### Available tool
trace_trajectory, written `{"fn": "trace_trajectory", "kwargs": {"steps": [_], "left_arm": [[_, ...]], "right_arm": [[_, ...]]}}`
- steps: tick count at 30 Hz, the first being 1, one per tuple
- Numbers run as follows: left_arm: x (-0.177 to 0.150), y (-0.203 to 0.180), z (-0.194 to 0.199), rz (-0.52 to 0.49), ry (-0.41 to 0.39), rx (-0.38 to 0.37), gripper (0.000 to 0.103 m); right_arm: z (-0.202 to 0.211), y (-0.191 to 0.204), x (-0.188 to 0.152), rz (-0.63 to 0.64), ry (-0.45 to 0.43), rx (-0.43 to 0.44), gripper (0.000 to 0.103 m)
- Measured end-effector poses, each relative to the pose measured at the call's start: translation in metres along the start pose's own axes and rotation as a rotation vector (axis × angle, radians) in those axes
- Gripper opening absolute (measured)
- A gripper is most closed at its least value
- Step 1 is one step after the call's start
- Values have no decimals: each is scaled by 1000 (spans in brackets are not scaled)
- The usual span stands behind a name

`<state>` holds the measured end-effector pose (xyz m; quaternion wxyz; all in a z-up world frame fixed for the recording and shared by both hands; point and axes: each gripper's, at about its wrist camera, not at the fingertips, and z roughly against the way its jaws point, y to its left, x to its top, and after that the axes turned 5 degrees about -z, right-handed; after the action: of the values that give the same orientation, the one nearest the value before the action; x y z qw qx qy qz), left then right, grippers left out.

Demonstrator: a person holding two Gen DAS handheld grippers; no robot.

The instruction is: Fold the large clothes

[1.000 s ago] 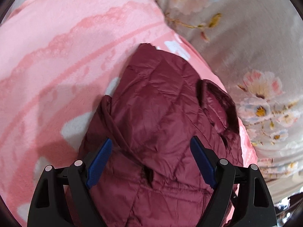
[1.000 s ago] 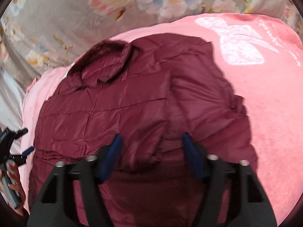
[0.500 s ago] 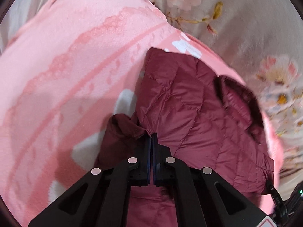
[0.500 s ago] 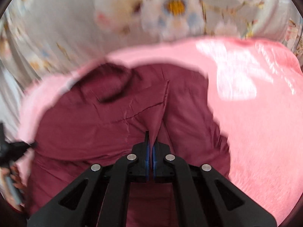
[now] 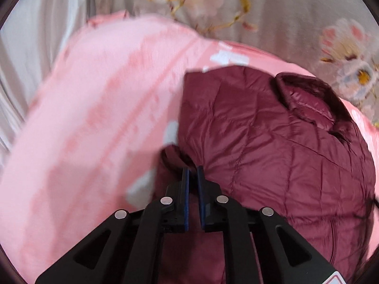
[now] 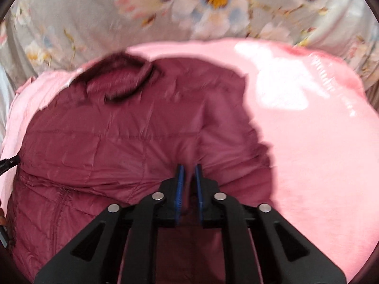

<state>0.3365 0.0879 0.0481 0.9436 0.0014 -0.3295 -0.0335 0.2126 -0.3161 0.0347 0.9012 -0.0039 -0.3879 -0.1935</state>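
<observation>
A maroon quilted puffer jacket [image 5: 272,146] lies spread on a pink blanket [image 5: 94,118], its collar [image 5: 305,94] at the far right. My left gripper [image 5: 192,169] pinches a bunched fold at the jacket's left edge; its jaws are opening slightly, with fabric still between the blue pads. In the right wrist view the jacket [image 6: 106,142] fills the left and centre, with its collar [image 6: 123,80] at the far side. My right gripper [image 6: 189,166] holds puckered fabric near the right edge, its jaws also opening a little around it.
A grey floral sheet [image 5: 296,11] [image 6: 71,23] lies beyond the blanket. The pink blanket [image 6: 308,153] stretches off to the right of the jacket. The tip of the other gripper [image 6: 9,163] and a bit of a hand show at the left edge.
Both grippers, wide apart a second ago, closed on jacket fabric and have lifted a little with it. The left one has rolled, and the fabric bunches at both pinch points.
</observation>
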Motion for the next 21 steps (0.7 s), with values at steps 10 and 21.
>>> {"fn": "trace_trajectory", "kwargs": {"steps": [10,21], "left_arm": [[48,-99,10,-123,-55,-72,27],[3,-135,-53,-212,1,-32,27]], "right_arm": [[-28,79,41,27,56,173,13],[-81,83,-5,22,137,182,9]]}}
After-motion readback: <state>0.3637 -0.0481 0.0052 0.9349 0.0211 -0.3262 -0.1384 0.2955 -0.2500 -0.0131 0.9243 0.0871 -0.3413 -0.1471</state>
